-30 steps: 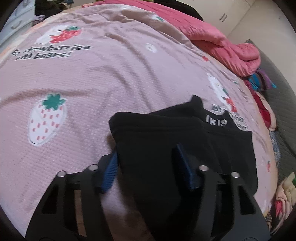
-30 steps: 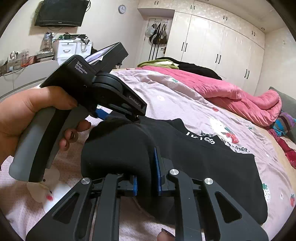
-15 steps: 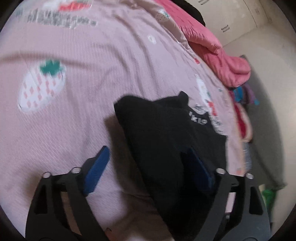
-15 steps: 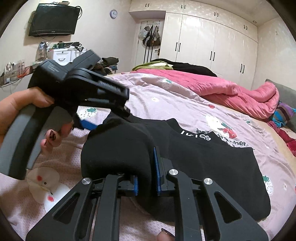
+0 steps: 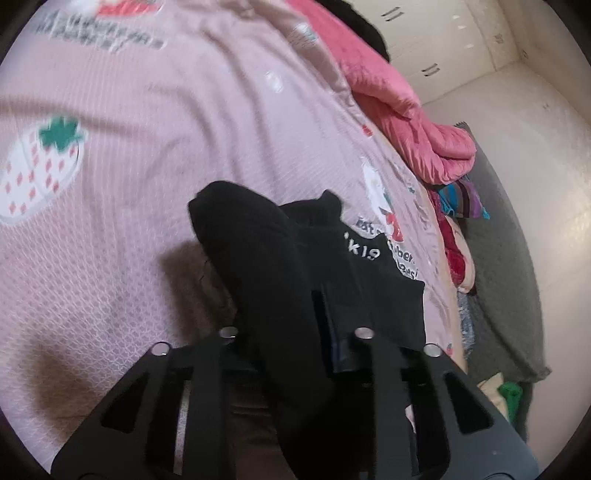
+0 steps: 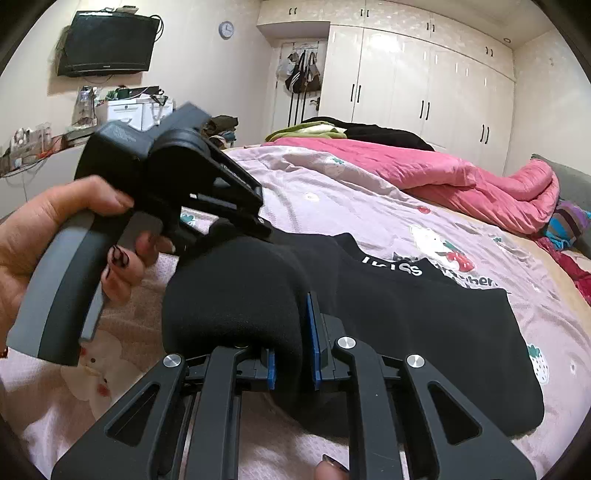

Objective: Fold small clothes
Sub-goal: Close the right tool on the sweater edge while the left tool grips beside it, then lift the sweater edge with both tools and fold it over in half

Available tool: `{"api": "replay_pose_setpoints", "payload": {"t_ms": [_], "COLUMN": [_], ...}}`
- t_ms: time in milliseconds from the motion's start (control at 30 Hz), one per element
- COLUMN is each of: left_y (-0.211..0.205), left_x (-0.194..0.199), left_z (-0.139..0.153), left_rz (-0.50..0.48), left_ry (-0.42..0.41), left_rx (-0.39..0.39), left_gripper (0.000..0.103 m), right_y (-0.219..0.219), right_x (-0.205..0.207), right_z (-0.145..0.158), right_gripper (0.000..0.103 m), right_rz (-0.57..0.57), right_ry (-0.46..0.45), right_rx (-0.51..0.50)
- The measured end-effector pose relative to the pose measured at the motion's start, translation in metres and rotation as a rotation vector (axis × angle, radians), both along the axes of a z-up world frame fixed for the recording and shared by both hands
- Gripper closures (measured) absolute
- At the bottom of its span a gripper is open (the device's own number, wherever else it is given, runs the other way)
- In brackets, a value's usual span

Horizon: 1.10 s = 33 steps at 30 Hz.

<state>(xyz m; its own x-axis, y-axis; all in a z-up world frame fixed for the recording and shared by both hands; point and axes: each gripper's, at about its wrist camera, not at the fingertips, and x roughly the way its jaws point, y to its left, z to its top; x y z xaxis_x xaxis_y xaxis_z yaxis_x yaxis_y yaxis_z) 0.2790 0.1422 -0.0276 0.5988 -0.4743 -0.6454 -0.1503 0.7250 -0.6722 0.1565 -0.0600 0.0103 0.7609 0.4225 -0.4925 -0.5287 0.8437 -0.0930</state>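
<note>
You can read white lettering on the black garment (image 6: 424, 317): "KISS", its start hidden in a fold. On the pink bedspread (image 6: 332, 184), partly covered print ends in "ber". The large print in the left wrist view is too blurred.

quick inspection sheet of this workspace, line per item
surface: pink strawberry-print bedspread, wrinkled.
job's things: black garment with white lettering, one end lifted off the bedspread, the rest lying flat.
clutter: pink quilt bunched at the far side; green and black clothes behind it.
grippers: right gripper shut on the black garment; left gripper shut on the same raised fold.
cables: loose wires on the desk, under the TV.
surroundings: white wardrobe, wall clock, hanging bags.
</note>
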Motion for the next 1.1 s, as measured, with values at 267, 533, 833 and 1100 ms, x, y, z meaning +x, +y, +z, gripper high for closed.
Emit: {"api": "replay_pose_setpoints", "payload": {"t_ms": [267, 533, 833, 1100], "left_y": [-0.045, -0.080, -0.109, -0.142], "left_x": [-0.010, -0.017, -0.007, 0.004], "left_z": [0.041, 0.060, 0.075, 0.081], "left_rz": [-0.052, -0.081, -0.091, -0.110], "left_ry": [-0.107, -0.163, -0.143, -0.127], "left_rx": [0.203, 0.299, 0.343, 0.375], "left_gripper": [0.090, 0.090, 0.090, 0.090], "right_y": [-0.034, -0.063, -0.084, -0.112], "right_x": [-0.016, -0.025, -0.020, -0.013], "right_z": [0.002, 0.005, 0.011, 0.014], "right_gripper": [0.093, 0.093, 0.094, 0.095], "right_rz": [-0.064, -0.117, -0.152, -0.194], "right_ry": [-0.008, -0.020, -0.006, 0.020], "right_rx": [0.067, 0.120, 0.173, 0.235]}}
